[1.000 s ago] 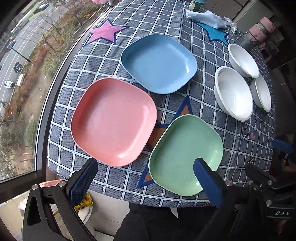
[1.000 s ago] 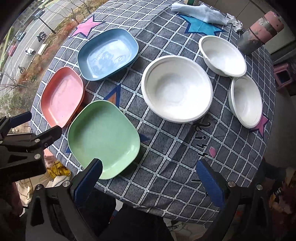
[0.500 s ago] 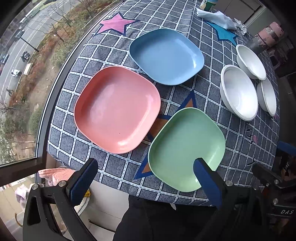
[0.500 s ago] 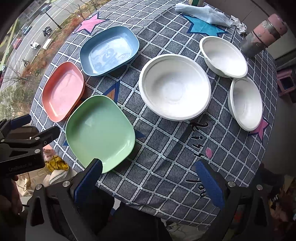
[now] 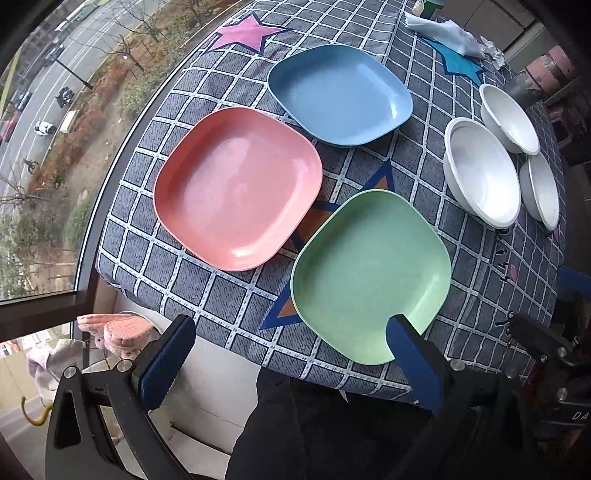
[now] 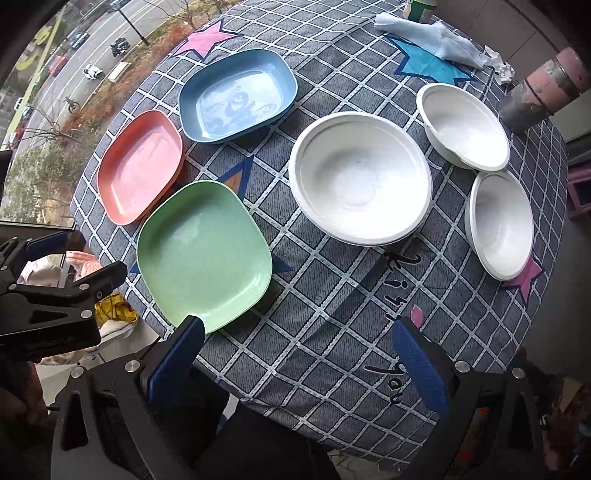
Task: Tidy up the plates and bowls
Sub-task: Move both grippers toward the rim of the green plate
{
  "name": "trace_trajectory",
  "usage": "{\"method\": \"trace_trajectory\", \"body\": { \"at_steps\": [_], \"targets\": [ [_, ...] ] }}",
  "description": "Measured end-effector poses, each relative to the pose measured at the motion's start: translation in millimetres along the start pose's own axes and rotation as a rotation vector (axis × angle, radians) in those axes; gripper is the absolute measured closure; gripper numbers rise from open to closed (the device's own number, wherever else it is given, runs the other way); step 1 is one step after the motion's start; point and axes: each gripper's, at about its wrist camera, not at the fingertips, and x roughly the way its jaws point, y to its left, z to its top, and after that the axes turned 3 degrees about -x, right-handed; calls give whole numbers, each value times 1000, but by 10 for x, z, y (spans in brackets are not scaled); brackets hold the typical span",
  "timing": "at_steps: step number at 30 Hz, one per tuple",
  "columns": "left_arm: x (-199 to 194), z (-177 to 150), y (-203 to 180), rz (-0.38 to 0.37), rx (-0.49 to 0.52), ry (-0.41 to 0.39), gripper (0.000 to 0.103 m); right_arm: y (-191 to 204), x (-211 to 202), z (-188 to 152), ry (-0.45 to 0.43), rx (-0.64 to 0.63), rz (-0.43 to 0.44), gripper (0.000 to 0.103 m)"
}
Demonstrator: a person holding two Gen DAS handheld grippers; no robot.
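Observation:
Three square plates lie flat on the checked tablecloth (image 5: 177,254): a pink plate (image 5: 236,186), a blue plate (image 5: 338,94) behind it and a green plate (image 5: 371,273) nearest me. To their right stand a large white bowl (image 6: 360,194) and two smaller white bowls (image 6: 463,125) (image 6: 500,223). My left gripper (image 5: 291,350) hangs open above the table's near edge, its right pad over the green plate's front rim. My right gripper (image 6: 295,354) is open too, above the cloth in front of the green plate (image 6: 203,254) and large bowl. Neither holds anything.
A crumpled pale blue cloth (image 6: 432,35) and a worn pink-and-grey flask (image 6: 543,92) sit at the table's far side. A window with a street far below runs along the left. A person's dark-clothed lap fills the space under the near edge.
Both grippers have drawn back and up from the table, so the plates and bowls sit higher and smaller in view. Nothing on the table has moved.

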Motion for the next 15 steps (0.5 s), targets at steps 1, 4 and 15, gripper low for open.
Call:
{"method": "trace_trajectory", "body": {
  "at_steps": [1,4,15],
  "targets": [
    [-5,-5,6,1,-4,-1,0,2,-5,4,-3,-2,3,1],
    [-26,-8,19,4,-12,-6,0,9,-27,28,-13,-10,7,1],
    [-20,63,-15,-12,-9,0,0,176,-104,73,-45,-119,-47,1]
  ]
}}
